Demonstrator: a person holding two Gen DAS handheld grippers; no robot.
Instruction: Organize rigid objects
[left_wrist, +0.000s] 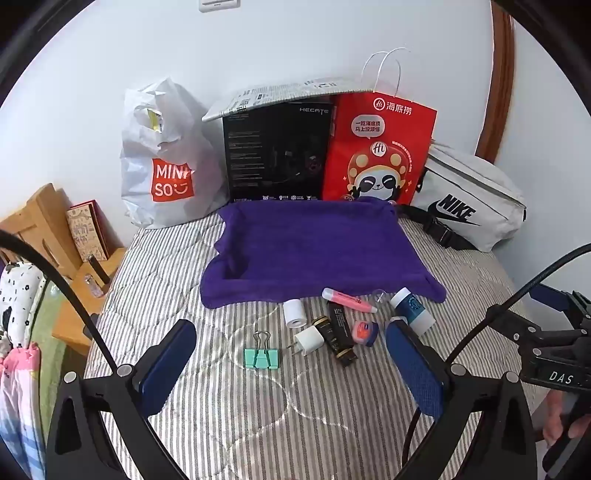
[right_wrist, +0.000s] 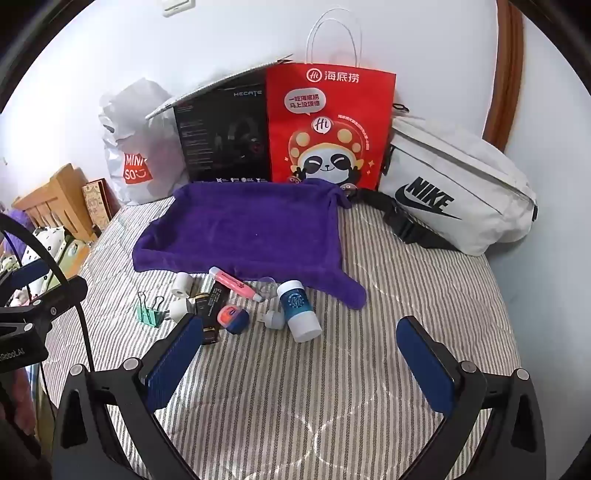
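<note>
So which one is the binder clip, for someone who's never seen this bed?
Start at the purple towel spread on the striped bedsheet. Small items lie scattered along its near edge. The binder clip lies furthest left of them, beside the white charger plug: the only mint-green item, with two wire handles.

On the bed (left_wrist: 229, 406), a towel (left_wrist: 314, 251) lies spread toward the wall. Behind it stand, left to right, a plastic bag (left_wrist: 166, 158), a box (left_wrist: 277, 151), a paper bag (left_wrist: 380, 147) and a waist bag (left_wrist: 472, 199) — the paper bag overlapping the box's right side. Before the towel's near edge sits a cluster: a clip (left_wrist: 261, 355) farthest left, then a charger (left_wrist: 308, 341) with a roll (left_wrist: 294, 313) behind it, a flat tube (left_wrist: 340, 332), a small tin (left_wrist: 365, 328), and a bottle (left_wrist: 412, 309) at the right. A highlighter (left_wrist: 349, 300) lies on the towel's edge — behind the tube and tin.
</note>
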